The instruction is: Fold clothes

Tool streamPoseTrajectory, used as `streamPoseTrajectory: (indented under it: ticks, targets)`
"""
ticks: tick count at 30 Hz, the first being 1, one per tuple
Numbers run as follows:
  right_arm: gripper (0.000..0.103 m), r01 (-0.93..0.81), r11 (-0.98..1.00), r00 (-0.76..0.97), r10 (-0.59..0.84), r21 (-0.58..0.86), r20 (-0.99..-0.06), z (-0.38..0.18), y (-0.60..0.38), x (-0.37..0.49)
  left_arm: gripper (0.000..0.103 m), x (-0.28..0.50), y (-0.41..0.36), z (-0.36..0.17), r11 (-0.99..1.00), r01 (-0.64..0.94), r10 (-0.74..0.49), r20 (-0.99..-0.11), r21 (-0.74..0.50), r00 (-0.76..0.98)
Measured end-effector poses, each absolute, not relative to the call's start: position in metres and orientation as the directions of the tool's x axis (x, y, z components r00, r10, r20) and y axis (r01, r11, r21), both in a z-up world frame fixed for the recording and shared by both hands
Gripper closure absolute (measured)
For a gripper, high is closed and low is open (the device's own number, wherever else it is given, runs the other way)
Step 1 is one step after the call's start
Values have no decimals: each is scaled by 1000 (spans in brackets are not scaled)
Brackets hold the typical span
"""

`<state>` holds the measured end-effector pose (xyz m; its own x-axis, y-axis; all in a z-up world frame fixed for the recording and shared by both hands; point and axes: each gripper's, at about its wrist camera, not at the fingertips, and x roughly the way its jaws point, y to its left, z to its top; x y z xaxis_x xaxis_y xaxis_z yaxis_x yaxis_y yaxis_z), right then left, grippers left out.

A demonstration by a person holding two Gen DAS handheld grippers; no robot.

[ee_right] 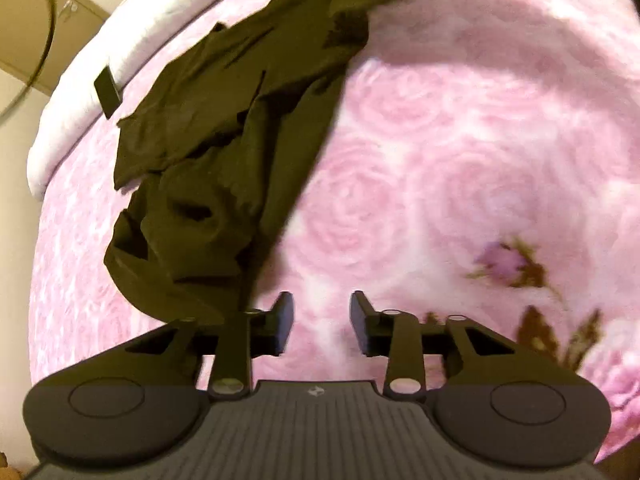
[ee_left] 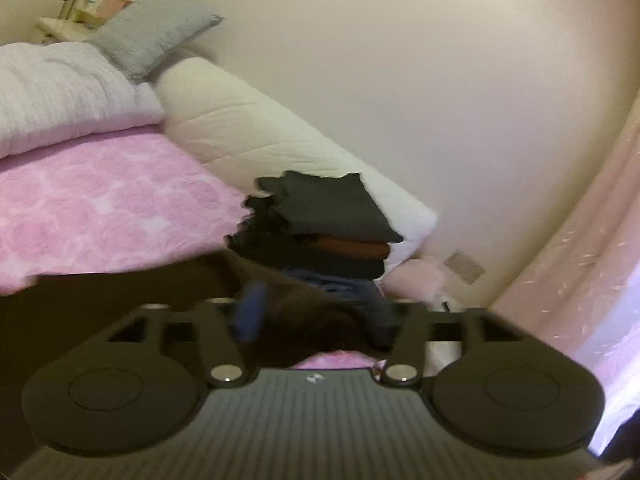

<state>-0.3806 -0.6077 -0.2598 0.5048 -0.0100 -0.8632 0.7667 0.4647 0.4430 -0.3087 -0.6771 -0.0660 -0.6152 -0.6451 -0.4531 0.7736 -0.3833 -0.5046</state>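
Note:
A dark brown garment (ee_right: 224,140) lies crumpled in a long strip across the pink rose-patterned blanket (ee_right: 440,160); its far end rises out of the top of the right wrist view. My right gripper (ee_right: 322,320) hovers open over bare blanket just right of the garment's near end, with nothing between its fingers. In the blurred left wrist view the same dark cloth (ee_left: 320,320) fills the space between the widely spread fingers of my left gripper (ee_left: 316,316) and spreads off to the left. Beyond it a stack of folded clothes (ee_left: 320,220) sits at the bed's corner.
A long white bolster (ee_left: 256,132) runs along the wall, with a grey pillow (ee_left: 152,32) and a white duvet (ee_left: 60,92) at the head. A pink curtain (ee_left: 580,240) hangs at the right. A small black object (ee_right: 107,92) lies near the bed's white edge.

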Motion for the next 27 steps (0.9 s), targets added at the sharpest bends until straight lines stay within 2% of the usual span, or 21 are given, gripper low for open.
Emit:
streamPoseTrajectory:
  ticks: [4, 7, 10, 12, 18, 21, 24, 27]
  targets:
    - [54, 767, 462, 517, -33, 446, -855, -260, -620, -384, 43, -234, -637, -133, -105, 903, -627, -677, -417, -385]
    - [50, 758, 476, 531, -56, 445, -845, -257, -636, -378, 43, -172, -598, -189, 109, 976, -518, -848, -191, -108]
    - [45, 752, 490, 540, -72, 441, -839, -258, -647, -370, 46, -143, -580, -230, 135, 990, -439, -898, -41, 23]
    - [44, 753, 495, 536, -80, 434, -840, -259, -651, -366, 46, -134, -576, -252, 110, 993, -411, -909, 32, 74]
    - [39, 758, 521, 514, -105, 393, -851, -256, -650, -361, 50, -180, -615, -305, -182, 969, -463, -884, 165, 63]
    - [39, 769, 525, 487, -113, 365, -866, -257, -647, -361, 100, -178, -626, -323, -228, 958, -443, -895, 171, 54]
    - [39, 785, 515, 460, -113, 344, -881, -257, -645, -359, 101, -130, -610, -281, -22, 997, -564, -824, 73, 48]
    - [39, 770, 537, 467, -106, 345, -878, -253, -642, -344, 101, -49, -559, -217, 228, 973, -692, -707, -27, 143]
